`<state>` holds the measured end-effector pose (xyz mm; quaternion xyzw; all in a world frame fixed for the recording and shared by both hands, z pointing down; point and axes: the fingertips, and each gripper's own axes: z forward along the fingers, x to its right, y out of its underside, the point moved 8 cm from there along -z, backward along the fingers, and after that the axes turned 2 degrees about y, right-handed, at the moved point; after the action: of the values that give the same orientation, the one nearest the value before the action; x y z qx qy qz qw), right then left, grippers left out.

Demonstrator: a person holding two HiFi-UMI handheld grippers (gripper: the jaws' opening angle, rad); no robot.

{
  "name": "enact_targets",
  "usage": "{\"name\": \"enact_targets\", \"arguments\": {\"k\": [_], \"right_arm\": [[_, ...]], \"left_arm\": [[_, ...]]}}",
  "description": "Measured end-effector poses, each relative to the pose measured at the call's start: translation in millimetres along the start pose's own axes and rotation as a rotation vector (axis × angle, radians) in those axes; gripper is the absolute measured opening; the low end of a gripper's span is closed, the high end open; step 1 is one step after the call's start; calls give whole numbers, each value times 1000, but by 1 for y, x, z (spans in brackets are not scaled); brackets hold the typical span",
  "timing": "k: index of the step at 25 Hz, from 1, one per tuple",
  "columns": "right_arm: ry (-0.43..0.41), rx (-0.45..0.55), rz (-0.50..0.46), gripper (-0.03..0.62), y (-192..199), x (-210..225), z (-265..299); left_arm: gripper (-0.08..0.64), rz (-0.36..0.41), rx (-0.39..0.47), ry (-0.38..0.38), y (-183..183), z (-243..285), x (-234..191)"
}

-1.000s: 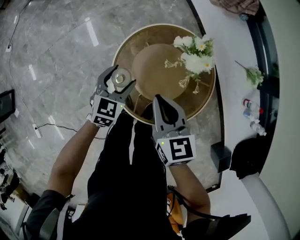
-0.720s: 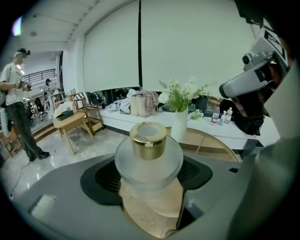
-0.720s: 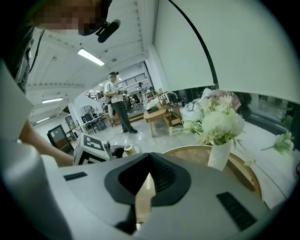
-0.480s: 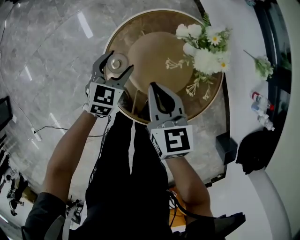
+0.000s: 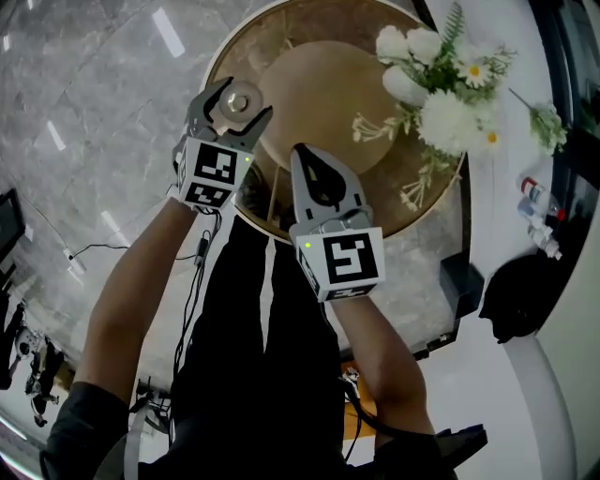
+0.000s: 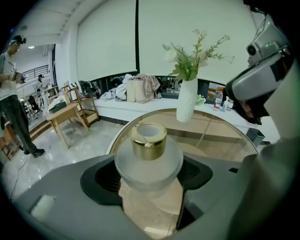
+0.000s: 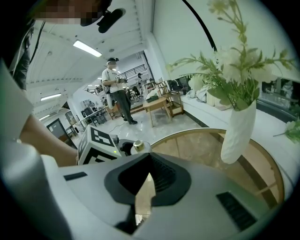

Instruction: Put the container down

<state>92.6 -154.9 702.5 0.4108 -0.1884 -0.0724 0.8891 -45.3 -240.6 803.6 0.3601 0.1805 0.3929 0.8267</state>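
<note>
Frosted round glass container with a gold collar point(image 5: 234, 99), in the head view clamped between the jaws of the left gripper point(image 5: 240, 103), over the near left edge of the round glass-topped table with a gold rim point(image 5: 309, 28). Right gripper point(image 5: 300, 156) just beside, on the left gripper's right, jaws drawn together to a point with nothing in them, tips over the tabletop. White vase of white flowers and green sprigs point(image 5: 405, 86) well beyond both grippers, toward the table's far right. In the left gripper view, container point(image 6: 149, 154) upright and centred in the left gripper point(image 6: 149, 174), dark pads pressed against both sides of the wide frosted body, gold collar standing clear above them; contact between base and glass not discernible. Table point(image 6: 220, 140) ahead and below, vase point(image 6: 187, 100) straight ahead past the container, right gripper point(image 6: 260, 70) close on the right. Small wooden side table point(image 6: 63, 115) far off to the left on the grey marble floor point(image 6: 86, 140). In the right gripper view, right gripper point(image 7: 145, 187) closed to a thin slit, empty. Left gripper point(image 7: 125, 147) just to its left, marker cube and one jaw showing, the container's gold collar point(image 7: 138, 144) peeking up beside them. Vase point(image 7: 236, 133) ahead to the right on the table point(image 7: 197, 150); person in dark trousers point(image 7: 116, 89) standing far off across the room.
</note>
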Motion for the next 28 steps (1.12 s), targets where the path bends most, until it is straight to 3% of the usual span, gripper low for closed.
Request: {"name": "enact_targets", "arguments": {"k": [15,28], "right_arm": [[1,-31,16,6,13,-3,13],[-31,-15,24,6,5,-15,2]], "left_arm": [[337,5,-46,-4,26,21,-5],[339,2,-55,-14,26,25,-4]]}}
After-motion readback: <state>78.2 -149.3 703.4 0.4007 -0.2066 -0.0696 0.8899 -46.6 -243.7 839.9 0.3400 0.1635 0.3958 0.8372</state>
